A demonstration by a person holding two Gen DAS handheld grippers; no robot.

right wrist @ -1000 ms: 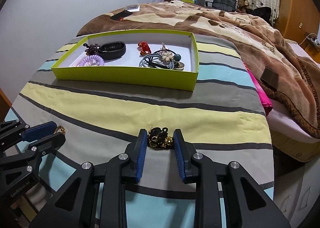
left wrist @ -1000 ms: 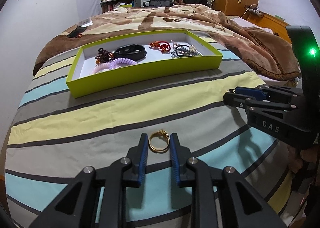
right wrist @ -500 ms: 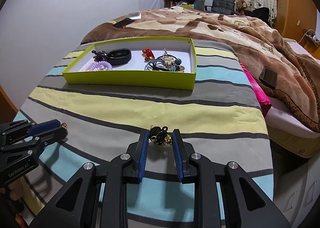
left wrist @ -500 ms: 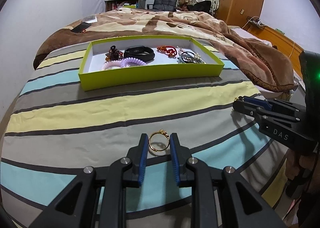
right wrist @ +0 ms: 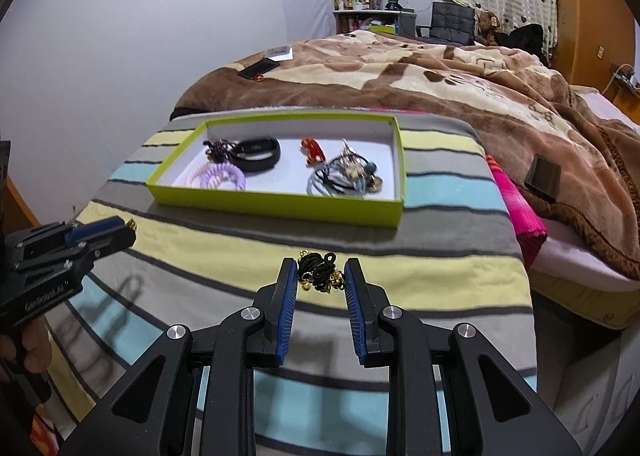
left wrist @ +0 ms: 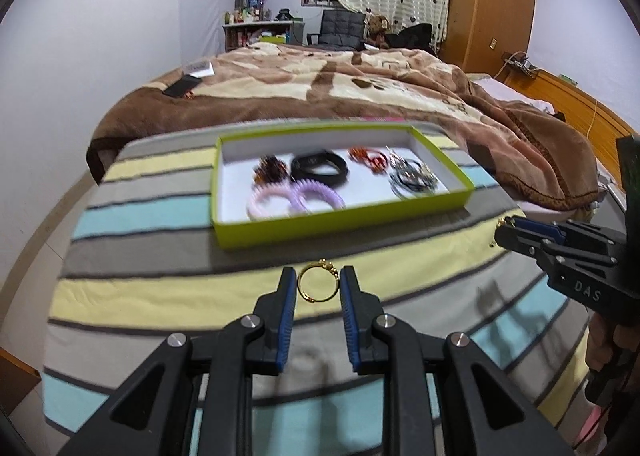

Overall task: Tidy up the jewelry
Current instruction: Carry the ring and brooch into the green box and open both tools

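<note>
1. The left gripper [left wrist: 319, 288], low centre of the left wrist view, has its jaws clenched on a gold ring [left wrist: 318, 283]; the ring sits upright between the blue pads [left wrist: 286, 320].
2. The right gripper [right wrist: 320, 280], low centre of the right wrist view, has its jaws clenched on a black corded bracelet with gold beads [right wrist: 320, 272].
3. A second ago both pieces sat low over the striped blanket [left wrist: 160, 296]; both grippers have since risen, and the blanket now lies well below the held pieces.
4. The green tray [left wrist: 360, 221] lies in the middle of each view, ahead of both grippers; it holds a black band [left wrist: 319, 167], lilac coil ties [left wrist: 296, 201], a red piece [right wrist: 313, 149] and tangled cords [right wrist: 344, 177].
5. Judgement: pickup looks done; carrying both pieces over the tray's near wall comes next.
</note>
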